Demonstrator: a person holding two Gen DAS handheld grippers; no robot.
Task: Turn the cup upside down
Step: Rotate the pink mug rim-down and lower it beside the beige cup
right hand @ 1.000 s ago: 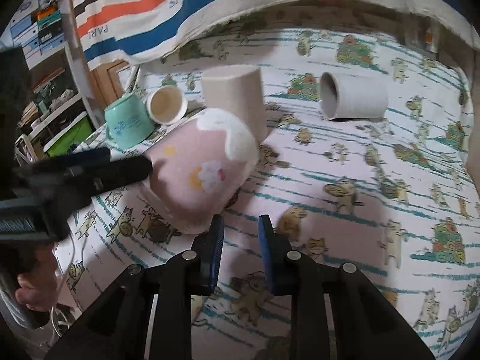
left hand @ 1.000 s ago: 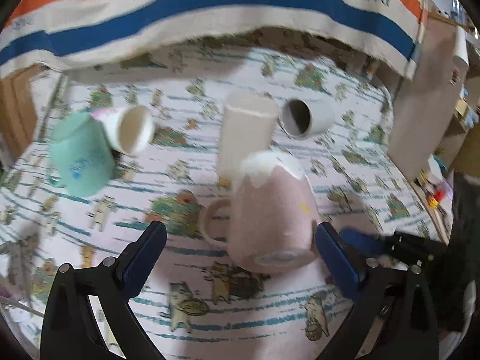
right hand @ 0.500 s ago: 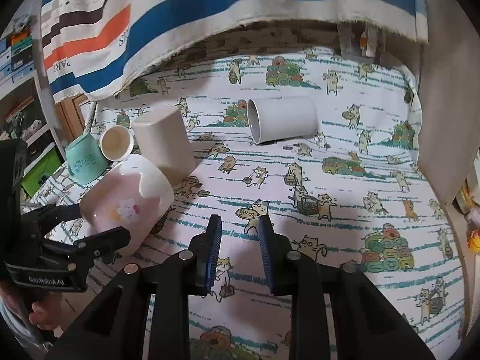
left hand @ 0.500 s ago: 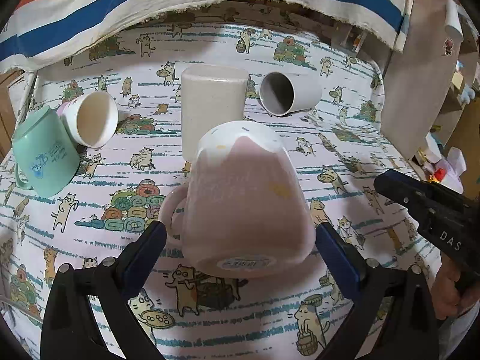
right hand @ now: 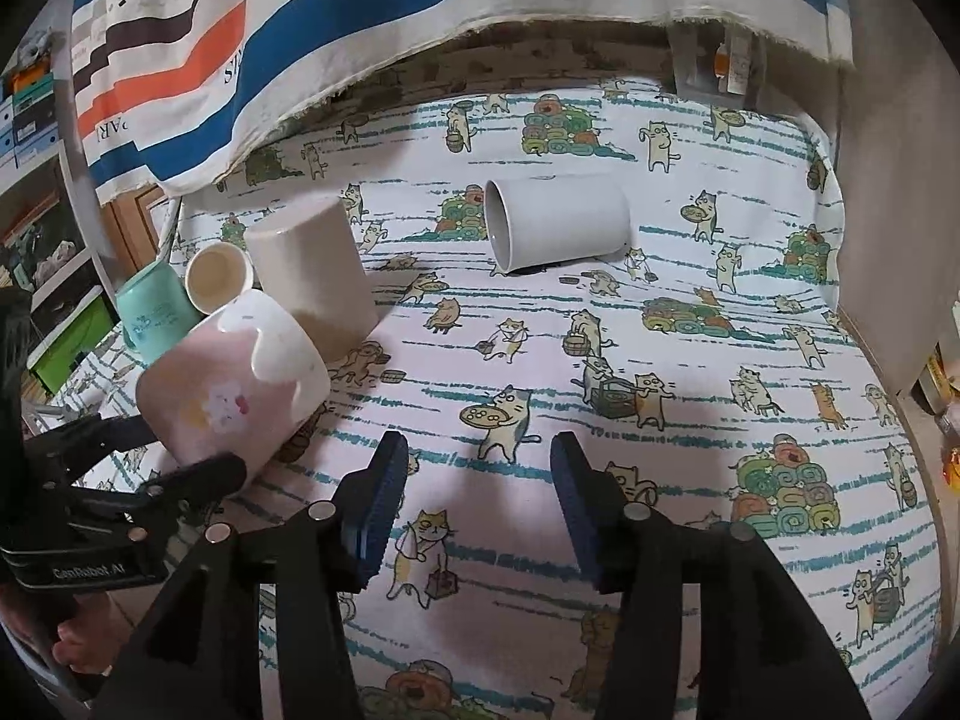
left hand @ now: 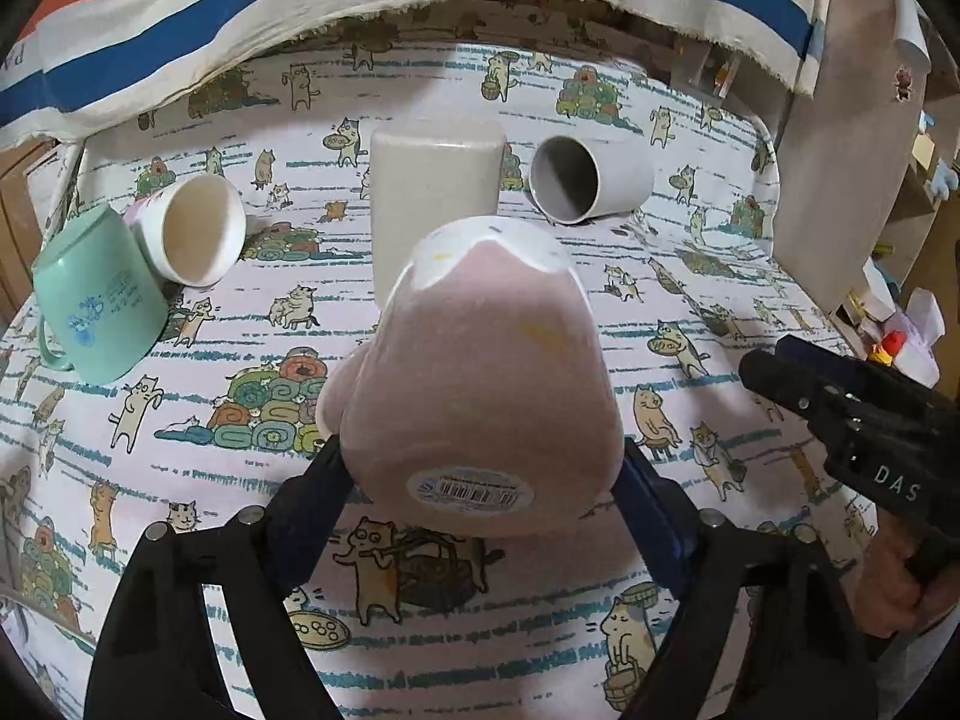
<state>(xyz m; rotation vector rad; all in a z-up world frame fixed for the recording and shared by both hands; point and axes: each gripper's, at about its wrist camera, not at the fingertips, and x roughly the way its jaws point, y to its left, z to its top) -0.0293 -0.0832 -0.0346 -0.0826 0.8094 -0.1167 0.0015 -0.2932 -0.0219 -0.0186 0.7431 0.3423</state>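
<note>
Progress: you have the pink mug (left hand: 480, 372) clamped near its base between the fingers (left hand: 324, 480) of your left gripper (left hand: 480, 498); it is tilted, barcode-stickered base toward the camera and rim pointing away, so the flip looks under way but unfinished.
Left to do: by my judgement, turn the rim fully down and set the mug on the cat-print cloth (left hand: 690, 300), then let go.
Right gripper (right hand: 474, 498): fingers spread apart, nothing between them, only cloth ahead; the mug sits off to their left side.
Beige cup (left hand: 435, 180): straight beyond the left fingertips, behind the mug, standing with its closed end up.
Grey cup (left hand: 591, 180): beyond and to the right, lying on its side, mouth toward you, inside looks empty.
White cup (left hand: 192, 228): beyond and to the left, tipped over, inside looks empty.
Green mug (left hand: 96, 300): just beside the white cup, leaning; its inside is hidden.
</note>
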